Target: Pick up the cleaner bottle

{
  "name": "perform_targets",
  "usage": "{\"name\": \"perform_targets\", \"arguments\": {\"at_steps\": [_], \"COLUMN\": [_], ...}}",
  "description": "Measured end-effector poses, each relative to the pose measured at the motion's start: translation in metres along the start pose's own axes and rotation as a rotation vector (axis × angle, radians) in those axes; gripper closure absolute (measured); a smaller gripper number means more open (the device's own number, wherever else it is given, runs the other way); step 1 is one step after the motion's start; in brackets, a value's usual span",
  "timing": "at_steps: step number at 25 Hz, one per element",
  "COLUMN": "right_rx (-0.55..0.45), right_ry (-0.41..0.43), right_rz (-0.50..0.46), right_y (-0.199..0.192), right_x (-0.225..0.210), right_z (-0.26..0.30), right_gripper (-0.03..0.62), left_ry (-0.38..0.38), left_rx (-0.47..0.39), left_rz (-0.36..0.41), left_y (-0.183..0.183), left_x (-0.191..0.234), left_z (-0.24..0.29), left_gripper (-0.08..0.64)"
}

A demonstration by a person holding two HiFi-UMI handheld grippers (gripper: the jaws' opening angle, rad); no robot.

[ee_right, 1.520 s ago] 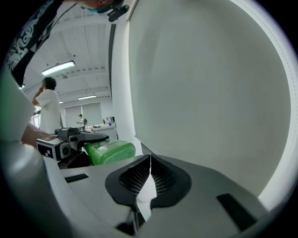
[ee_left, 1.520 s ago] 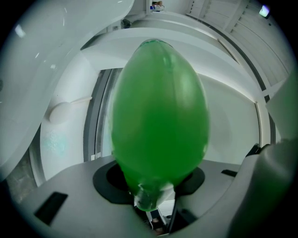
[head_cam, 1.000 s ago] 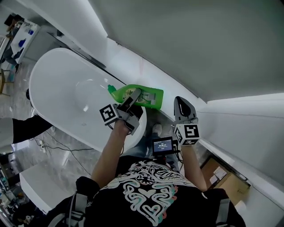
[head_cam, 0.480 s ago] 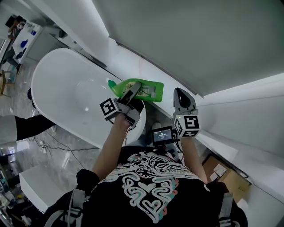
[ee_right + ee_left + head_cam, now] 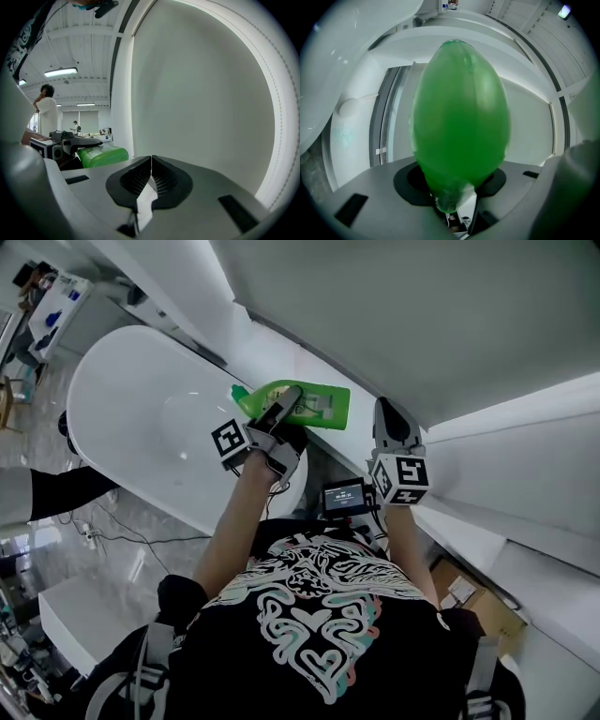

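Observation:
The green cleaner bottle (image 5: 314,405) lies on its side in the air, gripped by my left gripper (image 5: 284,416), which is shut on it above the end of the white bathtub (image 5: 131,418). In the left gripper view the bottle (image 5: 459,122) fills the middle between the jaws. Its cap (image 5: 240,393) points left over the tub. My right gripper (image 5: 392,423) is to the right of the bottle, shut and holding nothing, its jaws meeting at the tips (image 5: 151,161). In the right gripper view the bottle (image 5: 102,156) shows at the left.
A white wall ledge (image 5: 487,540) runs diagonally behind the tub. A cardboard box (image 5: 469,601) sits on the floor at the lower right. Cables (image 5: 122,545) trail on the floor left of me. A dark sleeve (image 5: 66,491) reaches in from the left. Two people (image 5: 47,108) stand far off.
The left gripper and the bottle sit slightly higher and further right in the head view than a second ago; the right gripper also sits higher. Grips are unchanged.

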State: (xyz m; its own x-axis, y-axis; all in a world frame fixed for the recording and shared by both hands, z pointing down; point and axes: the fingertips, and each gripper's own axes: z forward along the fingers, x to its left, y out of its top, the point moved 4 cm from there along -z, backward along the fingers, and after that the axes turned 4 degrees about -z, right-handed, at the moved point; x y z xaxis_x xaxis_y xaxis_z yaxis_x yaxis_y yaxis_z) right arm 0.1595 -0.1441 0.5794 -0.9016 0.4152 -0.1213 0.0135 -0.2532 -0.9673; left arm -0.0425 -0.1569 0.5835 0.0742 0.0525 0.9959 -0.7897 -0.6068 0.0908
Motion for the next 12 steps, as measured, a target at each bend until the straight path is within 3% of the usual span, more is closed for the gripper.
{"name": "perform_targets", "arguments": {"at_steps": [12], "right_rx": [0.004], "right_ry": [0.004], "right_rz": [-0.021], "right_y": [0.0021], "right_x": [0.0055], "right_z": [-0.001], "right_gripper": [0.565], "left_ry": [-0.019], "left_rx": [0.019], "left_rz": [0.0], "left_y": [-0.0043], "left_x": [-0.0059], "left_z": [0.0042], "left_gripper": [0.362]}}
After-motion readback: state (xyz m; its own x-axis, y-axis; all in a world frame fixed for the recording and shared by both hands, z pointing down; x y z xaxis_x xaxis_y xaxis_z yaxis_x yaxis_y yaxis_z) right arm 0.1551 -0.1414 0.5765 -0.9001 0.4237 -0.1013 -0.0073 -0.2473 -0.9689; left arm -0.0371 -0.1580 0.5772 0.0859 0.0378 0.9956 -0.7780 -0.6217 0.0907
